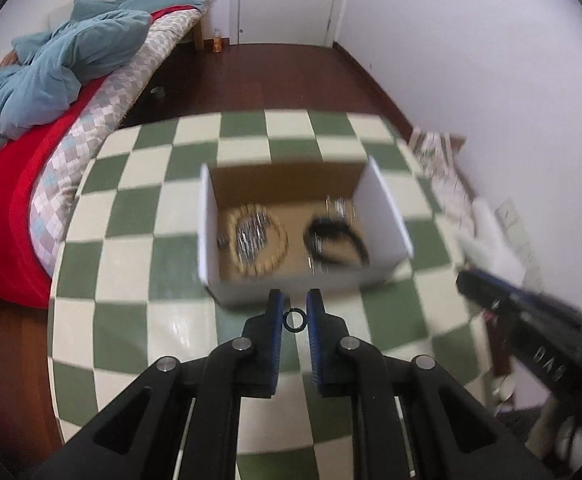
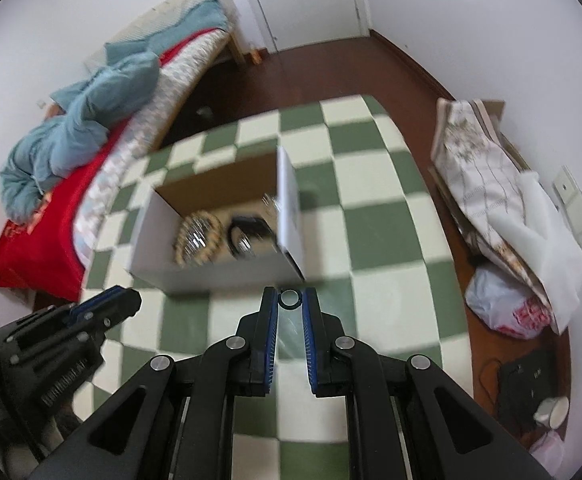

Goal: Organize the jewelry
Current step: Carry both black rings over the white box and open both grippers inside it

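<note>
A white cardboard box (image 1: 207, 216) with a brown inside stands on the green-and-cream checked table (image 1: 139, 320). In it lie a beaded bracelet (image 1: 257, 236), a black band (image 1: 335, 238) and small silvery pieces. My left gripper (image 1: 294, 312) is shut on a small black ring (image 1: 294, 320), just in front of the box. My right gripper (image 2: 289, 300) is shut on another small dark ring (image 2: 289, 299), near the box's front right corner (image 2: 291, 256). Each gripper shows in the other's view: the right one (image 1: 531, 332), the left one (image 2: 103, 304).
A bed (image 1: 31, 120) with red sheet and blue quilt runs along the table's left. Folded cloth and bags (image 2: 503, 208) lie on the floor by the right wall. A door (image 1: 287, 0) is at the back.
</note>
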The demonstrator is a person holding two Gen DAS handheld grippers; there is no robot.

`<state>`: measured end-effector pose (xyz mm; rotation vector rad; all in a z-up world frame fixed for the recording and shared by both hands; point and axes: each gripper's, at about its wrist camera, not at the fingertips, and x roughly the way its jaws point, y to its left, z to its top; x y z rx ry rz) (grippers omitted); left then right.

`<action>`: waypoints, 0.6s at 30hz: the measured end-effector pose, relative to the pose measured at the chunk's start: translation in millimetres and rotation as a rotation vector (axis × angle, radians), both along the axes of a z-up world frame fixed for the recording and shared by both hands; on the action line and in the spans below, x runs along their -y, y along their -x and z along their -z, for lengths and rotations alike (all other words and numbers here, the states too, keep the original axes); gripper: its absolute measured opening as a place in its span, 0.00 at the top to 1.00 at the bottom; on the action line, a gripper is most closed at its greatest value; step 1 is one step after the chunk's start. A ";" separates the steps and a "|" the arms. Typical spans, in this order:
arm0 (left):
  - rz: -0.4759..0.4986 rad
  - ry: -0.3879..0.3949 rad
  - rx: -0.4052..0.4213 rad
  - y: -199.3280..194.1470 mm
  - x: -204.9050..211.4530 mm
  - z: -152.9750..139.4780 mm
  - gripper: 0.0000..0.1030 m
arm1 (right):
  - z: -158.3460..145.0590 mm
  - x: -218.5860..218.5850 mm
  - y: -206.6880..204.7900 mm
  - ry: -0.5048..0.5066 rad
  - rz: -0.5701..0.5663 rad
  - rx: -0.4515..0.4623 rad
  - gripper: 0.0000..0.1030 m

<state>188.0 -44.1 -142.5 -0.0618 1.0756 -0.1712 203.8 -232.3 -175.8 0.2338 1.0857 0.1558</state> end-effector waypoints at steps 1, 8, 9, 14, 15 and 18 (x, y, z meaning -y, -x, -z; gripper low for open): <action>-0.009 0.026 -0.002 -13.1 -6.4 -6.3 0.91 | -3.6 -1.9 -5.0 -0.003 -0.007 0.008 0.88; -0.032 0.086 -0.107 -97.4 -25.4 1.6 0.91 | -4.0 -23.4 -83.6 -0.065 -0.057 -0.023 0.88; -0.027 0.096 -0.132 -108.1 -26.0 5.8 0.91 | 1.0 -26.8 -96.6 -0.072 -0.066 -0.042 0.88; -0.021 0.091 -0.207 -140.0 -25.9 23.7 0.91 | 27.5 -35.1 -138.2 -0.112 -0.081 -0.132 0.87; -0.018 0.095 -0.218 -142.8 -26.0 26.0 0.90 | 33.5 -37.9 -145.4 -0.120 -0.093 -0.154 0.87; -0.054 0.082 -0.250 -149.7 -28.3 32.3 0.87 | 44.0 -39.2 -155.4 -0.150 -0.091 -0.196 0.87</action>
